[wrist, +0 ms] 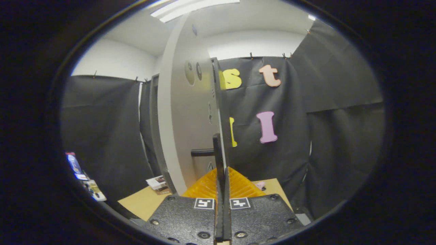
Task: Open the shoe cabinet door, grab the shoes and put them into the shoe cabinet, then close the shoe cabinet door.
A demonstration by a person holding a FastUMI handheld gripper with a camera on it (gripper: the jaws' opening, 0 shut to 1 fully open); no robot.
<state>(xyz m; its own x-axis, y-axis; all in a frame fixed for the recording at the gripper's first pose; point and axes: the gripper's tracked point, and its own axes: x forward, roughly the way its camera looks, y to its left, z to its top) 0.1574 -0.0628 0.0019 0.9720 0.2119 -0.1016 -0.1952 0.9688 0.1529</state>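
The shoe cabinet door (185,119) stands edge-on straight ahead of me, its white face with two round hinge cups turned to the left and its dark edge (218,102) running down between my fingers. A black bar handle (203,152) juts out to the left just above the fingers. My gripper (223,190) is shut on the door's edge, one finger on each side of it. A dark cabinet frame (155,129) rises behind the door on the left. A small pink object (260,185) lies on the table just right of the fingers; I cannot tell what it is.
A light wooden tabletop (141,202) spreads below on both sides of the fingers. A few booklets (157,183) lie by the foot of the door. Some packaged items (83,177) sit off to the far left. Black cloth walls close the booth all round.
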